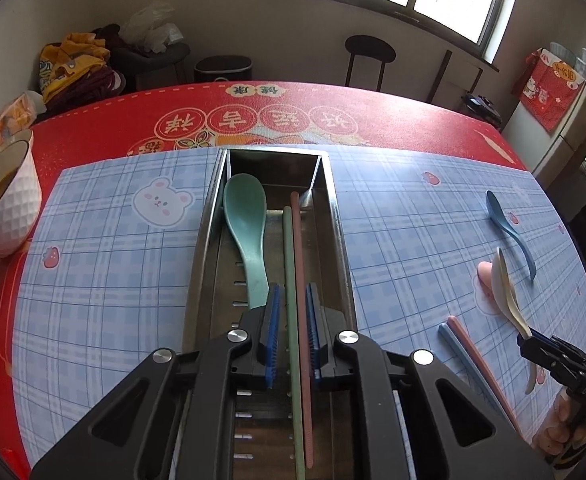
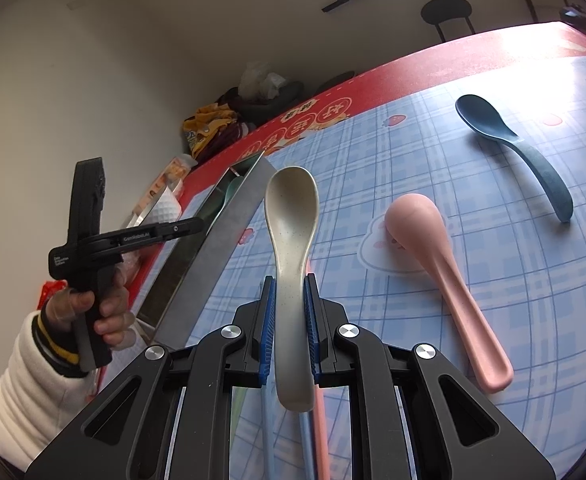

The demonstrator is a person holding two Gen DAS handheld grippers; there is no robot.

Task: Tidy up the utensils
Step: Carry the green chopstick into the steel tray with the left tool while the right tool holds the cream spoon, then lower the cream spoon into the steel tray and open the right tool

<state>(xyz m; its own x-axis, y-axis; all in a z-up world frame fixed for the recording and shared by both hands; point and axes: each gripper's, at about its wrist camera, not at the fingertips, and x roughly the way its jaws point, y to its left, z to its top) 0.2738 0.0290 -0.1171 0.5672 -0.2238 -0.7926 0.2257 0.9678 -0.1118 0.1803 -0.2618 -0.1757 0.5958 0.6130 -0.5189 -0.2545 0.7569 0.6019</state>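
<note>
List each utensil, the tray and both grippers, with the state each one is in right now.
metal tray: holds the green spoon and two chopsticks
green spoon: lying in tray
green and pink chopsticks: in tray, between open left gripper pads
cream spoon: clamped in right gripper
pink spoon: on mat
blue spoon: on mat

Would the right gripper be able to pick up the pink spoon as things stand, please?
Probably not yet: the right gripper is shut on the beige spoon. The pink spoon itself lies uncovered on the blue mat, so access is otherwise free.
</note>
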